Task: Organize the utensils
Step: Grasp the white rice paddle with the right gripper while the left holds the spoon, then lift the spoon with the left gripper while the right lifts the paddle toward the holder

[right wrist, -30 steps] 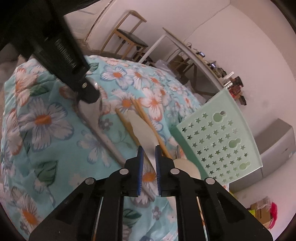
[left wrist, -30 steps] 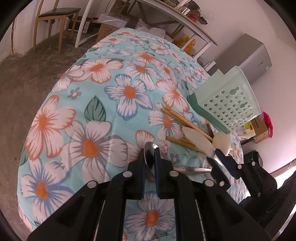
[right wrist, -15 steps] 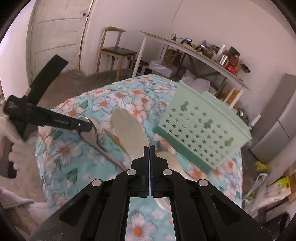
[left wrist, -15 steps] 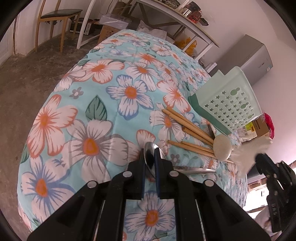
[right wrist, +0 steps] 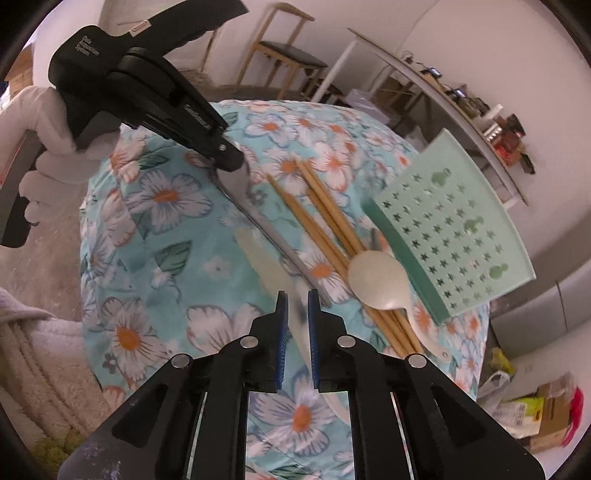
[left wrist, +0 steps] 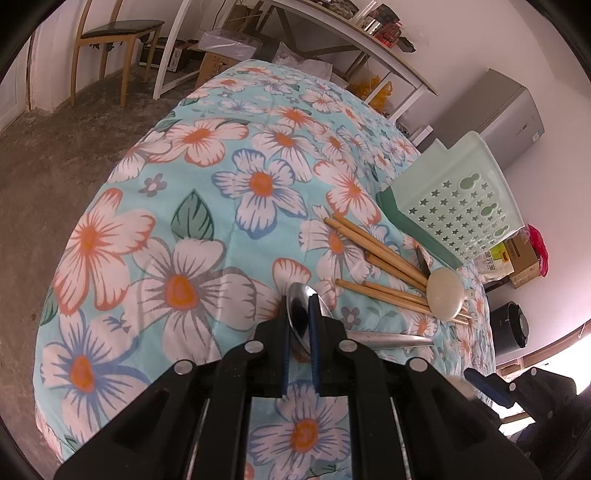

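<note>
My left gripper (left wrist: 298, 299) is shut on the bowl of a metal spoon (left wrist: 300, 314) whose handle runs right over the floral cloth. In the right wrist view the left gripper (right wrist: 231, 162) and the metal spoon (right wrist: 258, 218) show at upper left. My right gripper (right wrist: 295, 295) holds a cream spatula (right wrist: 269, 269) between its fingers, with a small gap showing. Several wooden chopsticks (left wrist: 376, 247) and a cream plastic spoon (left wrist: 445, 293) lie beside the mint basket (left wrist: 458, 206). In the right wrist view the chopsticks (right wrist: 325, 214), cream spoon (right wrist: 376, 280) and basket (right wrist: 454, 236) lie ahead right.
The utensils lie on a table under a floral cloth (left wrist: 184, 221). A wooden chair (left wrist: 110, 37), a white shelf table (left wrist: 332, 33) and a grey cabinet (left wrist: 495, 110) stand behind. A towel (right wrist: 37, 350) lies at lower left in the right wrist view.
My right gripper closed on the cream spatula, lifted it off the pile and carried it back toward the table's near side. My left gripper stayed on the metal spoon.
</note>
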Tool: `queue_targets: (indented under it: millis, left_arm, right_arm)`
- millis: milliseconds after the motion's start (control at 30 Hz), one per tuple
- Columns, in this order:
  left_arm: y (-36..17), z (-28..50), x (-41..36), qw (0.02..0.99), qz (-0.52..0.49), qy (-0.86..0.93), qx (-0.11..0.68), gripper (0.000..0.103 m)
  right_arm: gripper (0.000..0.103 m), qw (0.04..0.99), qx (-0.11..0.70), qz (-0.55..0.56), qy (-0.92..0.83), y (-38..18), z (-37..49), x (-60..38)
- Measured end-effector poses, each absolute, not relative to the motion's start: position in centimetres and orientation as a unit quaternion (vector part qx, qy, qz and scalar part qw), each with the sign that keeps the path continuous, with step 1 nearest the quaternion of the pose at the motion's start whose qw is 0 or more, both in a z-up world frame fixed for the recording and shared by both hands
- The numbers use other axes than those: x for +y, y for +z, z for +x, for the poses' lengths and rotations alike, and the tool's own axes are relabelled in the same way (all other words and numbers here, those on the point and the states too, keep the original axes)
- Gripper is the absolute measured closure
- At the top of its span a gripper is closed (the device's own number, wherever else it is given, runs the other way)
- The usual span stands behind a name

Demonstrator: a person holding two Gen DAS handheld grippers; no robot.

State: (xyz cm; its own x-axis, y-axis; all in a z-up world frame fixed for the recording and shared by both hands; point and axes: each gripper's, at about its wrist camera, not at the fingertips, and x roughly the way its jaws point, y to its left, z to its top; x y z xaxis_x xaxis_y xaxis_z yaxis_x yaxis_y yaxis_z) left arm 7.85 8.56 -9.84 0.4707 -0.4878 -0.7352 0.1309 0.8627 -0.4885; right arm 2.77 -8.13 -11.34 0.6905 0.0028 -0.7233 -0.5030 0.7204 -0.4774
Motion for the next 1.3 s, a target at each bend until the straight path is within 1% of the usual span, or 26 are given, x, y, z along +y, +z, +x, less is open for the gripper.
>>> queue_targets:
  millis: [100,267,300,433,667,833,967,1100,1300]
  left_arm:
    - [-9.9,7.8,8.5,0.838,-0.187,-0.184,0.478,0.095]
    - [-9.2,7.0,8.3,0.853,-0.176,-0.175,0.458,0.095]
    - [-8.8,6.8,8.3,0.857,-0.173,-0.174,0.452,0.096]
    - [-6.1,5.5,8.5,0.88,-0.161,-0.173,0.411,0.099]
    - [1.2,2.7,8.6,0.926,-0.114,-0.177,0.314,0.1]
    - [8.3,1.3,8.0,0.952,-0.089,-0.194,0.219,0.1]
    - [12.7,1.7,5.9,0.965,-0.053,-0.205,0.155,0.1]
    - [15.0,3.8,2.5,0.969,0.002,-0.207,0.135,0.1]
    - [15.0,9.4,-3.3,0.962,0.1,-0.191,0.166,0.1]
  right_arm:
    - [0.095,0.852,0.366,-0.342,0.154,-11.6,3.3,-7.6]
    - [0.099,0.869,0.358,-0.308,0.146,-10.7,3.8,-8.7]
    - [0.101,0.875,0.355,-0.297,0.143,-10.2,3.8,-9.1]
    - [0.101,0.899,0.346,-0.234,0.131,-8.1,4.1,-11.5]
    - [0.101,0.939,0.312,-0.105,0.101,-4.5,3.6,-16.9]
    - [0.101,0.954,0.283,-0.039,0.089,-2.9,2.9,-20.4]
    - [0.101,0.961,0.263,-0.002,0.09,-1.7,2.5,-22.6]
    - [0.101,0.966,0.243,0.02,0.088,-1.0,1.9,-24.3]
    - [0.101,0.968,0.228,0.052,0.091,-0.9,1.6,-26.8]
